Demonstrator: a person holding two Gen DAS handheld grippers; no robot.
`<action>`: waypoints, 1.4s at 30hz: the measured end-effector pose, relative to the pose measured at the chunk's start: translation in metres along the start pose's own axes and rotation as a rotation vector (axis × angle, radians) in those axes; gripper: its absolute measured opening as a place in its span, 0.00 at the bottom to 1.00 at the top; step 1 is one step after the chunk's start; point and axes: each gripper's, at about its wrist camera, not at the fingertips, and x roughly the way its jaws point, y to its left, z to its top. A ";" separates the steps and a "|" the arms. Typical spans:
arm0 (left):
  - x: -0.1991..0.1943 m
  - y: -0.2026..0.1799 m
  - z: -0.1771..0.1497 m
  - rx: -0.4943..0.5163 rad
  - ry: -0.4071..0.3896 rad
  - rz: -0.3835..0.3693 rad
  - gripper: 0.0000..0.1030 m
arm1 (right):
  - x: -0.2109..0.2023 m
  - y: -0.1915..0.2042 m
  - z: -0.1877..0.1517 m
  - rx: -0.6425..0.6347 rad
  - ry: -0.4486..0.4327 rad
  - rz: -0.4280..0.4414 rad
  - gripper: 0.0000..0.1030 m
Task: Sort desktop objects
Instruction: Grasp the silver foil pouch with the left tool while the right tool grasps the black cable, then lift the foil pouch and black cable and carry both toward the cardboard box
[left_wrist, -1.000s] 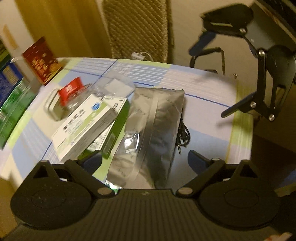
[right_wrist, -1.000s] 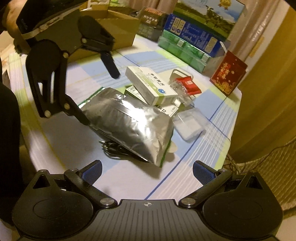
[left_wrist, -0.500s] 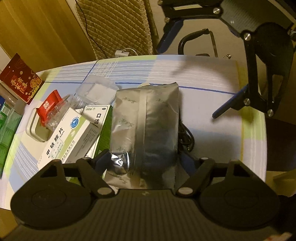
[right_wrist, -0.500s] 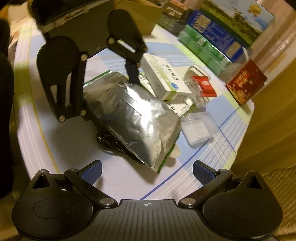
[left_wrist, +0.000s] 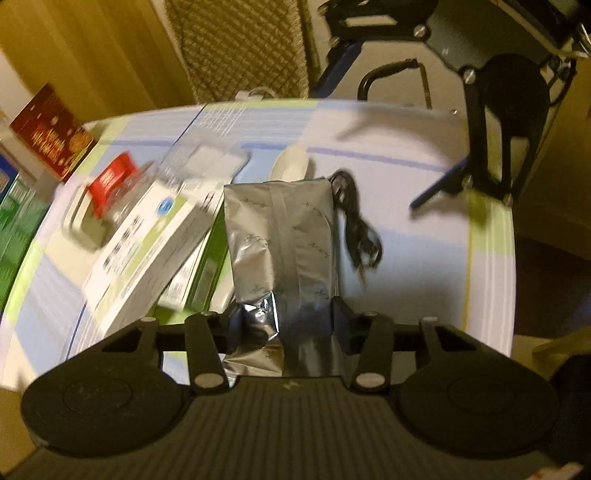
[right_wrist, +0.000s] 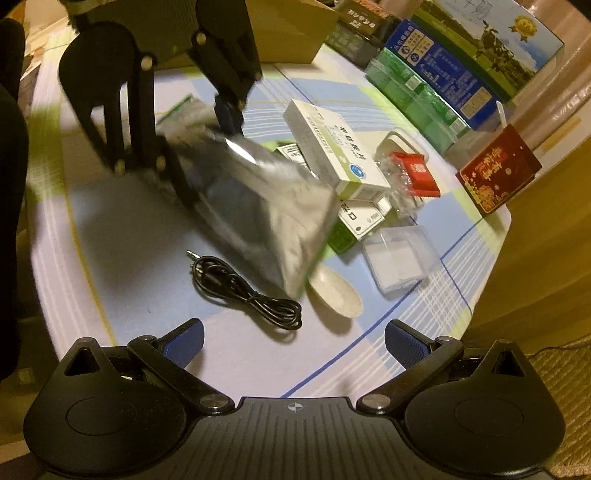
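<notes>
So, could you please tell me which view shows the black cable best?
The right wrist view: the cable lies fully exposed on the table, plug and coil both visible. In the left wrist view, it is smaller and blurred, with one end tucked against the foil bag.

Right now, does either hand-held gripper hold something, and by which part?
The left hand-held gripper, its jaws closing, grips the silver foil pouch by the end nearest its camera. The right hand-held gripper is open and holds nothing.

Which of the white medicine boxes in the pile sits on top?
The long white medicine box with the round blue logo; it lies across the smaller white-and-green box, which is partly hidden beneath it.
</notes>
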 end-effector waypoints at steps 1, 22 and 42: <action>-0.003 0.001 -0.005 -0.006 0.008 0.007 0.41 | 0.000 0.001 0.001 -0.009 -0.001 0.004 0.98; -0.022 0.013 -0.046 -0.133 -0.023 0.040 0.58 | 0.058 -0.037 0.037 -0.049 0.097 0.367 0.45; 0.009 0.028 -0.030 -0.229 0.084 -0.015 0.56 | 0.040 -0.012 0.034 0.149 0.110 0.289 0.32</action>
